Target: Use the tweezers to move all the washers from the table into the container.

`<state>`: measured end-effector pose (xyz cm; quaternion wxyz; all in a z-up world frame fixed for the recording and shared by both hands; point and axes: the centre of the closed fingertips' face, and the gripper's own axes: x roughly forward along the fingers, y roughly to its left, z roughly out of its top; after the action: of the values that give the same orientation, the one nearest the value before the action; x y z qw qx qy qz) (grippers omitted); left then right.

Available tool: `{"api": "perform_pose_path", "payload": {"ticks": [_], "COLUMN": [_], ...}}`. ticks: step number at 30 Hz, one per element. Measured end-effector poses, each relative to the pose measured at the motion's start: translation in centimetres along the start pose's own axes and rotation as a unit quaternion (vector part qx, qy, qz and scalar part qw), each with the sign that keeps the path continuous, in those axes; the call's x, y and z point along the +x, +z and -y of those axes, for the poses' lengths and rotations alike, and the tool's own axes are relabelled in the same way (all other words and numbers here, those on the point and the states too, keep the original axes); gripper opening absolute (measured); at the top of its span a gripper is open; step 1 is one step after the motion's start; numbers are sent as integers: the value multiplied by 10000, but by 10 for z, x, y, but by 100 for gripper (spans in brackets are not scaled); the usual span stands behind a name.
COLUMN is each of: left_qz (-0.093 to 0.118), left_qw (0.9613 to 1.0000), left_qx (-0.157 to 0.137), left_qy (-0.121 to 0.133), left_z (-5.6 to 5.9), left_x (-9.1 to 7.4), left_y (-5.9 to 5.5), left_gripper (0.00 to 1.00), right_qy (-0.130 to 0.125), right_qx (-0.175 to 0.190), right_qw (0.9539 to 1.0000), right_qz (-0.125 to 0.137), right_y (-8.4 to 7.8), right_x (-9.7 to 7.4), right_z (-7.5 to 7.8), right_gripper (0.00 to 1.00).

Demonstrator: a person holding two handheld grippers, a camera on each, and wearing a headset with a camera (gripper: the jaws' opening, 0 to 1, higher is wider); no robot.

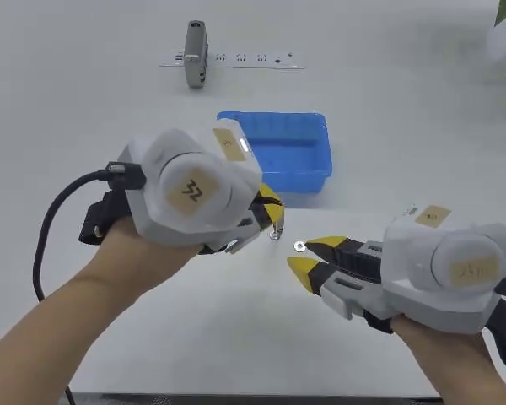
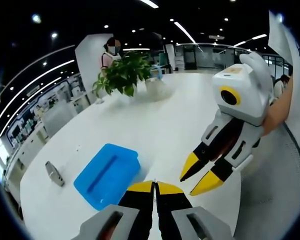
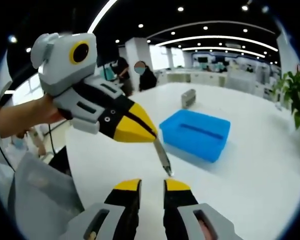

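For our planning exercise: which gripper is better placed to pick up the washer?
Left gripper: shut on the tweezers, tip near the washer. The right gripper is open and empty.

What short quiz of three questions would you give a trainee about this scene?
1. Fill in: the container is ___ in colour.
2. True or false: the left hand-held gripper is shut on the tweezers.
3. The washer lies: A in the container; B on the table; C held in the tweezers.
Key: 1 blue; 2 true; 3 B.
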<state>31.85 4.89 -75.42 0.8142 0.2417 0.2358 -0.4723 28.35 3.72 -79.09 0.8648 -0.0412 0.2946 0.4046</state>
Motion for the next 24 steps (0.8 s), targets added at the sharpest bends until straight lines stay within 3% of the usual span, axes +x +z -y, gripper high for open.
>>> {"api": "perform_pose_path", "payload": {"ticks": [5,7,11,17,24], "left_qz": [54,41,10,-38,-91], "left_qw": [9999,9999,9999,9998,9996], "left_qx": [-81,-81,-44,-24,101], "left_qy": [-52,-78,-116,-191,-253], "left_z": [3,3,3,4,5], "left_x": [0,0,-1,0,3], "left_y": [0,0,-1,0,2], "left_gripper": [0,0,0,0,0], "right_qy": [3,32,273,276,729], "right_qx": [-28,-228,-590,-907,-1232], "right_qw": [10000,9996,9972,9944,9880], "right_qz": [-38,-145,-368,-477,-586], "right_y": [0,-2,-3,-3,-1], "right_x": [0,5,22,47,61], "right_z": [-2,2,7,22,29], "right_gripper": [15,15,17,15,12]}}
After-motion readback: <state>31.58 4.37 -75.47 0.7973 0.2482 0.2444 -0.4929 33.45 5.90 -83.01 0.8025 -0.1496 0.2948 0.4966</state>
